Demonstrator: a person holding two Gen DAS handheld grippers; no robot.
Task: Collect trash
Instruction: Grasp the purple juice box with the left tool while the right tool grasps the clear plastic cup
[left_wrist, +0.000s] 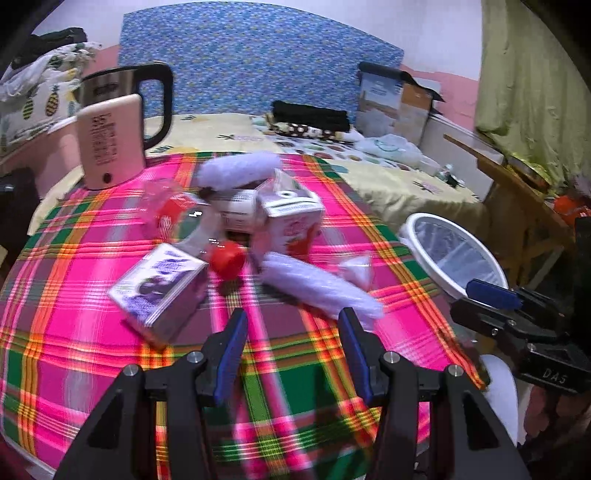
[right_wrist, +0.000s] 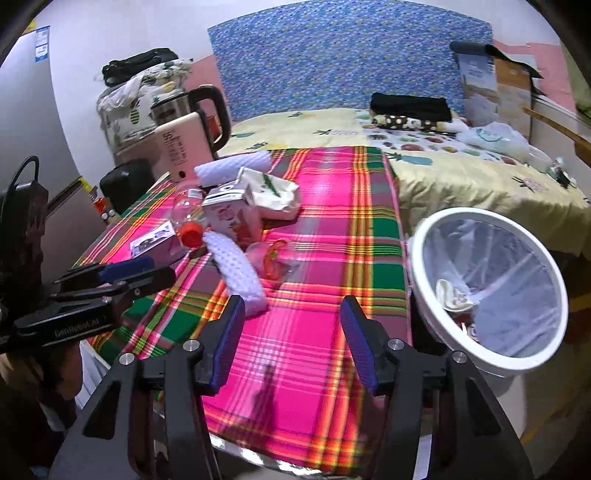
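Note:
On the pink plaid tablecloth (left_wrist: 92, 343) lies a heap of trash: a purple box (left_wrist: 159, 291), a clear bottle with a red cap (left_wrist: 225, 258), a white and red carton (left_wrist: 291, 218) and two white foam sleeves (left_wrist: 321, 291). My left gripper (left_wrist: 293, 332) hovers open just short of the heap, with nothing between its fingers. My right gripper (right_wrist: 291, 321) is open over bare cloth, empty, with the near foam sleeve (right_wrist: 236, 269) just beyond its left finger. The white bin (right_wrist: 480, 212), lined with a clear bag, stands to its right beside the table and holds some rubbish.
A steel kettle (left_wrist: 122, 92) and a pink appliance (left_wrist: 110, 140) stand at the table's far left corner. Behind the table is a bed (right_wrist: 461, 177) with black folded cloth and a cardboard box (right_wrist: 495, 88). A crumpled paper bag (right_wrist: 273, 192) and a pink wrapper (right_wrist: 273, 258) lie by the carton.

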